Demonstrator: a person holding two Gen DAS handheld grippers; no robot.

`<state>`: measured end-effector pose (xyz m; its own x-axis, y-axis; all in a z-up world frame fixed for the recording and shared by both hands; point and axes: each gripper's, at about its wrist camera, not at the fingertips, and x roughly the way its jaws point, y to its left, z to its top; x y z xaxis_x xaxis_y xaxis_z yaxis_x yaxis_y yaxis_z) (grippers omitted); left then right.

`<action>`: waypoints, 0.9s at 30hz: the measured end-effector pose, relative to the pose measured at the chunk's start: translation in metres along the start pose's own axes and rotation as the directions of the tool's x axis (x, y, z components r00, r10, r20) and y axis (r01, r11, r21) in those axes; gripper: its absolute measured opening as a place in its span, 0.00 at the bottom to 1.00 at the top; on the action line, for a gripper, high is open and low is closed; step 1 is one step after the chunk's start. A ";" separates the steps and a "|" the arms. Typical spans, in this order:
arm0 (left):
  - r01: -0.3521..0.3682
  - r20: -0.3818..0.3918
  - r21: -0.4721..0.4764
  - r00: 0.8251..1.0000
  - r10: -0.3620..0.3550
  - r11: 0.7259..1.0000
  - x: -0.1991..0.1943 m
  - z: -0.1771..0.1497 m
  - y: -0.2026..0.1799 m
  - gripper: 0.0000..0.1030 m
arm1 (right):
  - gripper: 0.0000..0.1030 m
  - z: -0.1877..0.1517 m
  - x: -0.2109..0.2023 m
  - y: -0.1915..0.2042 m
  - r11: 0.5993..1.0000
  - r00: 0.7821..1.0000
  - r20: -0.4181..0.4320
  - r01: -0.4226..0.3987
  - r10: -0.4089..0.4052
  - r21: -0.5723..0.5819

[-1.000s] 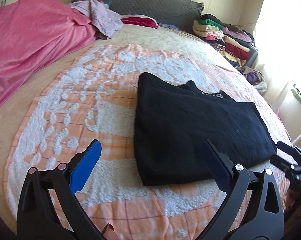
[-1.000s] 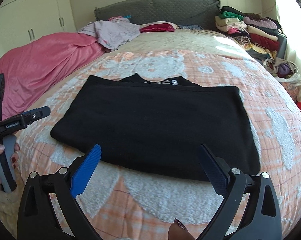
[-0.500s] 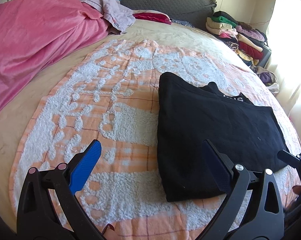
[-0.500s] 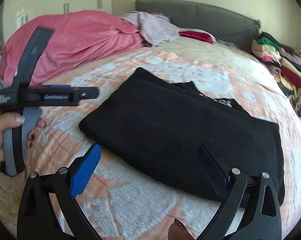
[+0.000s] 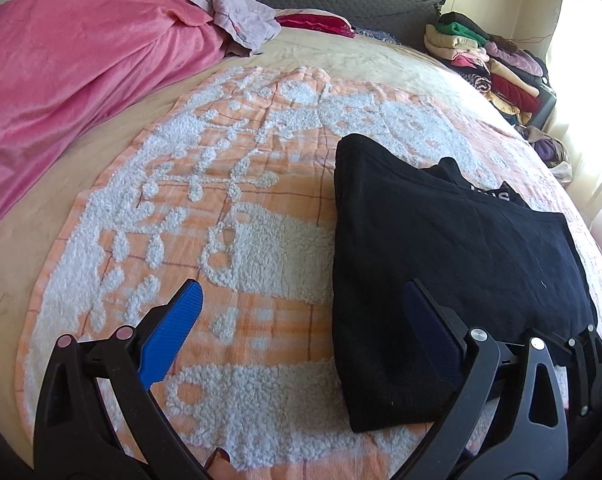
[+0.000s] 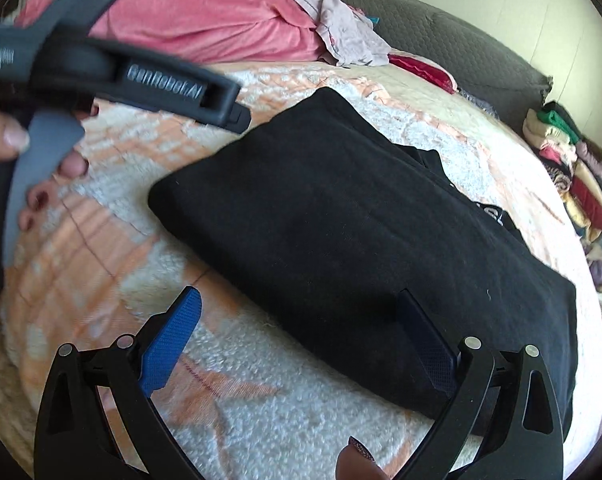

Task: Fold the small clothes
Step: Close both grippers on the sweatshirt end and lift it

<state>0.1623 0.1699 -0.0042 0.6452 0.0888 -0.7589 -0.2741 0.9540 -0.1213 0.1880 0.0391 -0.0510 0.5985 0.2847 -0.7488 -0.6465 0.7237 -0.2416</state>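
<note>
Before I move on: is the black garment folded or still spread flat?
Folded: the black garment lies as a thick layered rectangle, its collar peeking out beneath the top layer.

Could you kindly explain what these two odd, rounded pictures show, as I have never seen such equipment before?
There is no robot here: a person holds a two-fingered claw in each hand, each carrying a wide-angle camera looking along its fingers. One picture comes from the left claw, the other from the right claw. Both are open and hold nothing. A partly folded black garment lies on an orange and white blanket on a bed. In the right claw's picture you also see the person's hand gripping the left tool.
</note>
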 end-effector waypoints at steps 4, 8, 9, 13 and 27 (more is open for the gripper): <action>-0.014 -0.009 0.005 1.000 0.014 1.000 0.010 0.010 -0.001 0.91 | 0.96 0.007 0.008 0.003 0.999 1.000 0.005 0.026 -0.026 -0.022; -0.020 -0.012 0.004 1.000 0.020 1.000 0.020 0.024 -0.001 0.91 | 0.96 0.013 0.019 0.004 0.997 0.998 0.010 0.063 -0.062 -0.049; -0.021 -0.012 0.010 1.000 0.021 1.000 0.022 0.029 -0.003 0.91 | 0.96 0.015 0.022 0.004 0.996 0.998 0.013 0.068 -0.068 -0.056; -0.026 -0.019 0.025 0.999 0.026 0.999 0.032 0.043 -0.005 0.91 | 0.96 0.021 0.031 0.007 0.992 0.995 0.022 0.101 -0.100 -0.080; 0.065 -0.097 -0.049 0.993 -0.069 0.997 0.065 0.050 0.003 0.91 | 0.31 0.026 0.017 0.013 0.984 0.980 0.142 0.151 -0.136 -0.094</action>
<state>0.2395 0.1929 -0.0221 0.5904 -0.0057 -0.8071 -0.2665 0.9425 -0.2016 0.2025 0.0697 -0.0512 0.7421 0.2695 -0.6137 -0.5905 0.6960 -0.4085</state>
